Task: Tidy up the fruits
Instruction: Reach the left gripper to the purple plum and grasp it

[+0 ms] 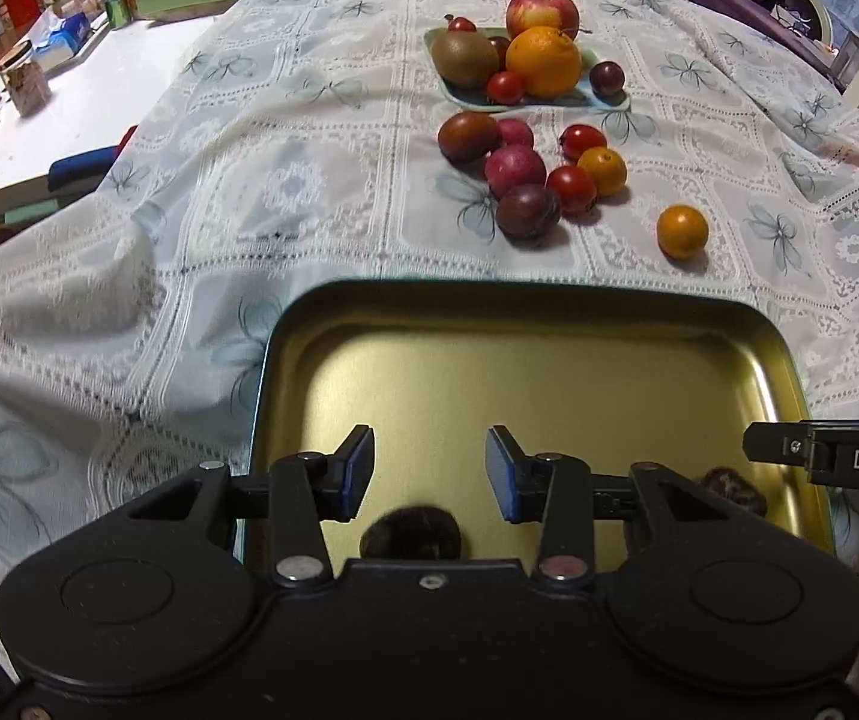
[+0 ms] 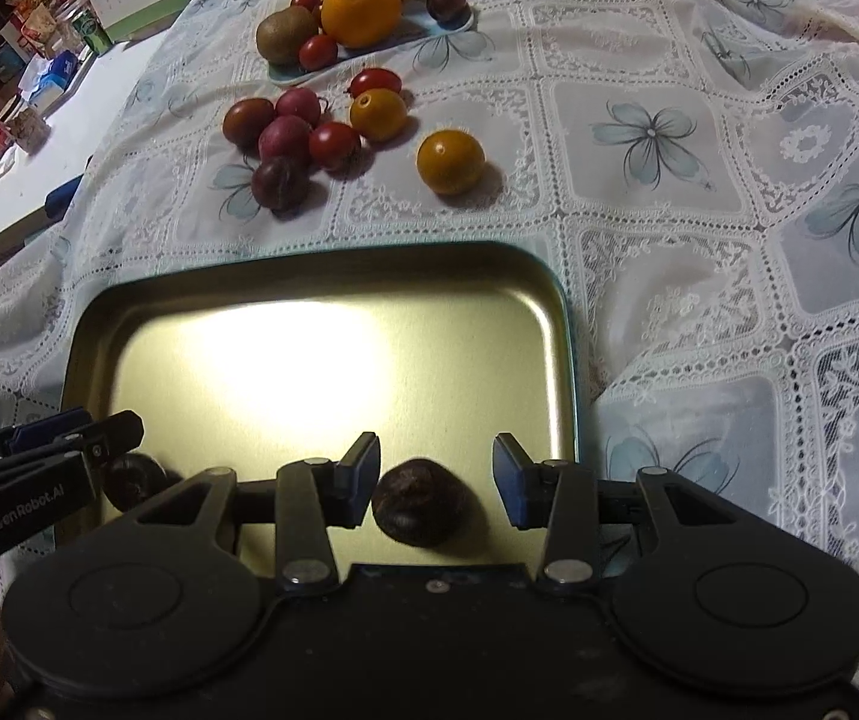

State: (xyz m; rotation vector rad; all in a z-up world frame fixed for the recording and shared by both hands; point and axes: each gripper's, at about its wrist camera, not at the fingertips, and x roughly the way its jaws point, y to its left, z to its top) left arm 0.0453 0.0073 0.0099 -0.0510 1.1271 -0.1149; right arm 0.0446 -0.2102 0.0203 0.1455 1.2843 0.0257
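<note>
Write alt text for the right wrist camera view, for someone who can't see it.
The right gripper hangs open over a gold metal tray, with a dark wrinkled fruit lying between its fingers, untouched. Beyond, loose small fruits sit on a lace tablecloth near a plate of larger fruit.

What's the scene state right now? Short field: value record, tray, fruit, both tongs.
tray: gold metal tray near edge of lace tablecloth
in tray: two dark wrinkled fruits, one between the right tongs' pads, one below the left tongs
left tongs: open, pads clear of fruit
right tongs: open, pads not pressing the fruit
loose on cloth: cluster of small red, purple and orange fruits, one orange fruit apart
far plate: green plate with apple, orange, kiwi, small fruits
</note>
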